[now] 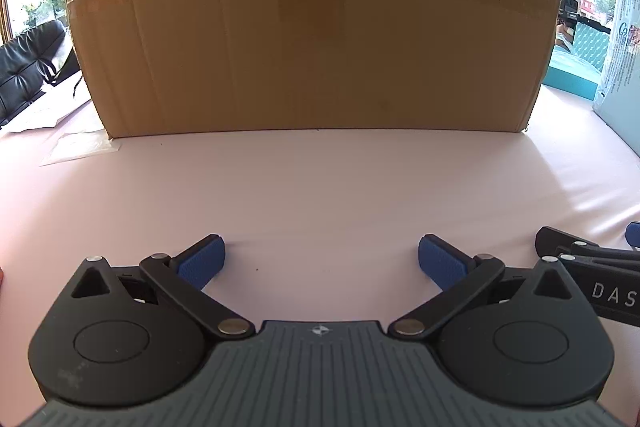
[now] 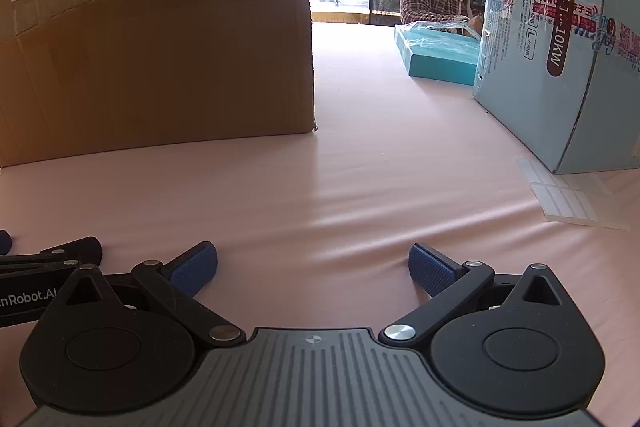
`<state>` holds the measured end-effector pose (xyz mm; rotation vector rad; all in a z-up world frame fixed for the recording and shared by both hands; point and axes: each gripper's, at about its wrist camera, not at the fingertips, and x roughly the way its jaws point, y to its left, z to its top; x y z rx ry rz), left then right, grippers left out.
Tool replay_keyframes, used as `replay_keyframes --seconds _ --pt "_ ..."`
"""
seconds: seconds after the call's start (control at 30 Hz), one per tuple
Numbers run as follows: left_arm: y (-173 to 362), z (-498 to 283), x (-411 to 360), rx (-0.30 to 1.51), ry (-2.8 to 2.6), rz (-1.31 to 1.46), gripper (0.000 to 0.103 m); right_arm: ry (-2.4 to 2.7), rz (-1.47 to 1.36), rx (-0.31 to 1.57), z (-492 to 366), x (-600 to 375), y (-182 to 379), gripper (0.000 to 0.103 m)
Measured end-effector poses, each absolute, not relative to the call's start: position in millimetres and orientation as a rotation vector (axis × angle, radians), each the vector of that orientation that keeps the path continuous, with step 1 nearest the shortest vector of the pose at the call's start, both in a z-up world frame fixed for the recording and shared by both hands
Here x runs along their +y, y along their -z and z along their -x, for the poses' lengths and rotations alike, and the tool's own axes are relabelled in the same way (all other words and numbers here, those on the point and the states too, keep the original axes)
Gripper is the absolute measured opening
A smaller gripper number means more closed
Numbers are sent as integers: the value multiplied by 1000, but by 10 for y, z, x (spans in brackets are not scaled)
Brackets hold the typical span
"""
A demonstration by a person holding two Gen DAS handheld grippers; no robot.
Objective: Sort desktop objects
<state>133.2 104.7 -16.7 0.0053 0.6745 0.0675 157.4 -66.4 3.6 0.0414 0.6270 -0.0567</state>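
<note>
While both claws are resting spread and empty, the left gripper [image 1: 321, 261] and right gripper [image 2: 313, 267] are facing the cardboard box [image 1: 316, 39]; a square, low approach is advisable.

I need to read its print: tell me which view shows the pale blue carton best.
The right wrist view. There the pale blue carton fills the right side, two faces and its printed labels visible, standing on the pink tabletop. The left wrist view catches only a narrow strip at the right edge.

Brown cardboard box [image 1: 316, 39], pink tablecloth [image 1: 320, 187]
</note>
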Motion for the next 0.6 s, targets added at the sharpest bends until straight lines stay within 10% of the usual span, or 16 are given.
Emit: replay_keyframes --seconds 0.6 --pt "143 -1343 898 674 -82 -8 103 52 -40 647 -1689 -748 -113 103"
